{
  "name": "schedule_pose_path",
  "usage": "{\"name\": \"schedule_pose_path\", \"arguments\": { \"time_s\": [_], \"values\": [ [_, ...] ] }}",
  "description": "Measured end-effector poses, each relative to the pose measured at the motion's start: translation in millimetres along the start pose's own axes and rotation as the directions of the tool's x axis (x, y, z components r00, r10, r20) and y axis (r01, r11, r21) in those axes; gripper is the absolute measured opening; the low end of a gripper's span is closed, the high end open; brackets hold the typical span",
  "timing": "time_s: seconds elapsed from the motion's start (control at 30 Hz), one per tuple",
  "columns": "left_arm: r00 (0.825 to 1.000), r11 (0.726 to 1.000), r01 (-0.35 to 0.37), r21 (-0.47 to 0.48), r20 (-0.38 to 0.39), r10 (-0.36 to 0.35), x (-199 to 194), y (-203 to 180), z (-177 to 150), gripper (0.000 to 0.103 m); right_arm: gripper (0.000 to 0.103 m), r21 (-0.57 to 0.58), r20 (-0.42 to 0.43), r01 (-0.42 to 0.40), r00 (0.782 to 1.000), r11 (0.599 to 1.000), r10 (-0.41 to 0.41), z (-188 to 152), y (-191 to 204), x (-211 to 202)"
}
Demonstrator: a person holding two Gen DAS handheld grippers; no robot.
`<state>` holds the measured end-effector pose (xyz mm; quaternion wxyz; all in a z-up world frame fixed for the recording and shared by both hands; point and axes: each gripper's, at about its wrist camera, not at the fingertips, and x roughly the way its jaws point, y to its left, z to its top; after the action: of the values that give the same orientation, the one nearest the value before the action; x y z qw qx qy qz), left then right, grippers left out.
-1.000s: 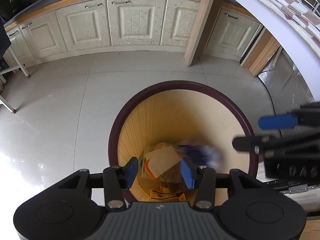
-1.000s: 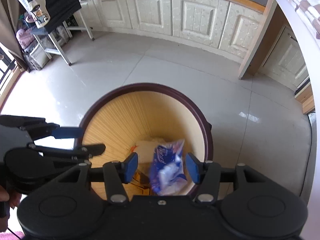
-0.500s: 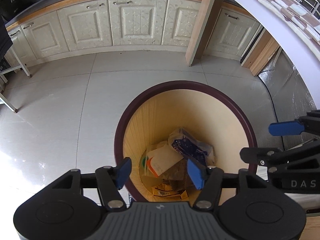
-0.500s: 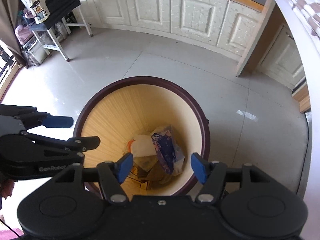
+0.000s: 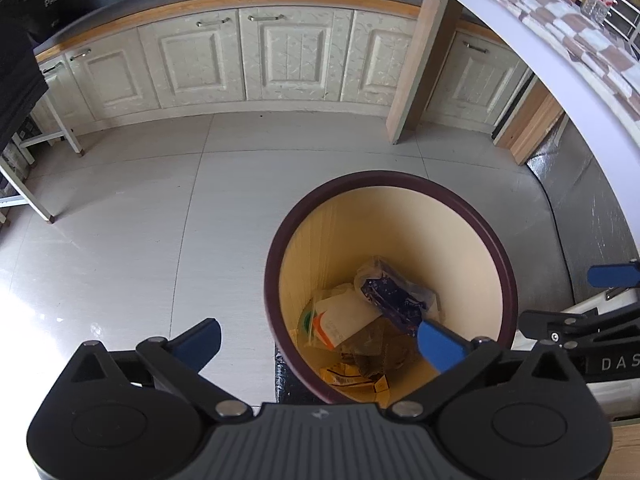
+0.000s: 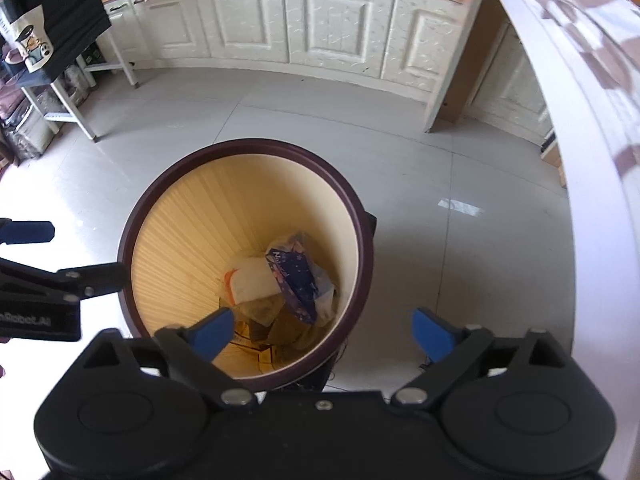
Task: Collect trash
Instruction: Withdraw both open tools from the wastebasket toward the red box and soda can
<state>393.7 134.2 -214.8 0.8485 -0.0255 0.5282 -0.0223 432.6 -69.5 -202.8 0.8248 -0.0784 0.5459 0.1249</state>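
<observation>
A round waste bin with a dark maroon rim [image 5: 276, 248] [image 6: 352, 200] and pale yellow inner wall stands on the floor below both grippers. Inside lie a blue patterned plastic bag [image 5: 394, 296] [image 6: 298, 280], a white and orange packet [image 5: 344, 318] [image 6: 250, 280] and yellow wrappers [image 5: 352, 378]. My left gripper [image 5: 318, 344] is open and empty above the bin's left edge. My right gripper [image 6: 322, 330] is open and empty above the bin's near right edge. Each gripper shows at the side of the other's view.
Cream kitchen cabinets [image 5: 280, 52] [image 6: 332, 24] line the far wall. A wooden post [image 5: 416, 68] and a curved white counter with a checked cloth [image 5: 560, 28] [image 6: 568, 92] stand at the right. White table legs [image 5: 36, 184] [image 6: 76, 108] stand at the left on the grey tiled floor.
The blue bag dropped from my right gripper into the bin and settled. Both grippers opened wider and rose away from the bin.
</observation>
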Motion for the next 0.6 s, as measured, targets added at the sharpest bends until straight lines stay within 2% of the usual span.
{"name": "schedule_pose_path", "arguments": {
  "time_s": [0.1,0.4,0.6],
  "values": [
    [1.000,1.000,-0.003,-0.005,0.005,0.003,-8,4,-5,0.103,0.103,0.011,0.003,0.003,1.000,1.000,-0.003,-6,-1,-4],
    [1.000,1.000,-0.012,-0.013,0.016,0.012,-29,8,-20,0.103,0.103,0.060,0.037,0.003,0.999,0.998,-0.005,-24,-3,-22],
    [0.999,1.000,-0.001,-0.029,0.054,0.003,-57,14,-26,0.103,0.103,0.084,0.063,-0.012,0.998,0.996,0.006,-31,-1,-42]
  ]
}}
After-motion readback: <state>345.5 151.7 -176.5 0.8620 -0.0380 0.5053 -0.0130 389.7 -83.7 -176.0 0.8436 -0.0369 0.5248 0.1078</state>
